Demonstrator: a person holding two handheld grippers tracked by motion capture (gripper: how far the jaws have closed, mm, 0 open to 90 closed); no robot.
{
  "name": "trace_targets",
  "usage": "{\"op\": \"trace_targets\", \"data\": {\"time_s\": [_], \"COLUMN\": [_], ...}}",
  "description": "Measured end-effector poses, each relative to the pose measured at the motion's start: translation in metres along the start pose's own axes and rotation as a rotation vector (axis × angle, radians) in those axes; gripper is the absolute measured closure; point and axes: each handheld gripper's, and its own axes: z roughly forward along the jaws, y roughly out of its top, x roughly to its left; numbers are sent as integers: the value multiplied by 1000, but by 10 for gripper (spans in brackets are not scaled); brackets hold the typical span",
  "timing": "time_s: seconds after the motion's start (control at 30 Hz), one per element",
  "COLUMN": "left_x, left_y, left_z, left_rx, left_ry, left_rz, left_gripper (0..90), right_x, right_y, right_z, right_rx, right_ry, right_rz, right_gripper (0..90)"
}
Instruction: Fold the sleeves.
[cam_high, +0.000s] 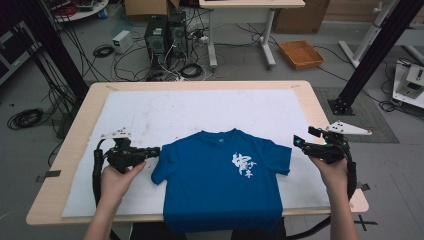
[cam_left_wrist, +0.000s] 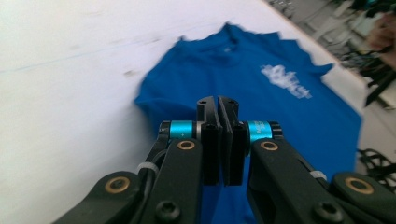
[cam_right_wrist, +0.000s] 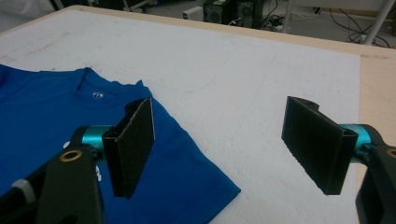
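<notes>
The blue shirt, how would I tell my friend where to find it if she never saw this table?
Look at the wooden table with a big white sheet spread on it. On the near middle of that sheet lies the blue T-shirt, flat, its hem hanging over the table's front edge. It is the only cloth there, with white writing on the chest.

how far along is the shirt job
Done: the blue shirt lies flat, face up, on the white sheet, hem over the table's near edge. In hand: the left gripper is shut at the sleeve; whether it pinches cloth is unclear. The right gripper hangs open beside the other sleeve. Left: no fold shows yet, so all the folding.
</notes>
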Motion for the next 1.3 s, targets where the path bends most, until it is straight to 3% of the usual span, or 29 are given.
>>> {"op": "trace_targets", "data": {"time_s": [0.1,0.23,0.4,0.53,0.63,0.73,0.83,0.9,1.0,1.07,1.2,1.3], "left_x": [-13,-28,-36,-37,-39,-40,-41,-40,-38,-35,-24,-13], "left_y": [7,16,17,13,12,14,15,16,14,11,4,-3], "left_z": [17,47,86,111,117,114,102,90,69,54,26,8], "left_rx": [-6,5,48,86,60,21,-13,-31,-56,-80,-101,-119], "left_ry": [-52,-91,-104,-102,-109,-101,-57,-37,26,70,119,139], "left_rz": [-4,-18,-34,-20,12,53,104,150,217,251,255,241], "left_gripper": [878,878,878,878,839,642,524,490,455,454,444,444], "right_x": [0,1,0,-1,-1,-3,-3,-4,-6,-9,-13,-14], "right_y": [1,1,0,-1,-3,-4,-5,-6,-8,-11,-19,-27], "right_z": [0,0,0,1,2,3,3,4,5,7,15,25], "right_rx": [-2,-1,-5,4,12,16,22,30,47,61,118,167], "right_ry": [2,3,2,-1,-3,-8,-10,-12,-21,-18,-1,-29], "right_rz": [0,-1,3,2,4,8,18,20,41,47,59,59], "right_gripper": [252,252,252,252,252,252,255,282,353,445,534,581]}}
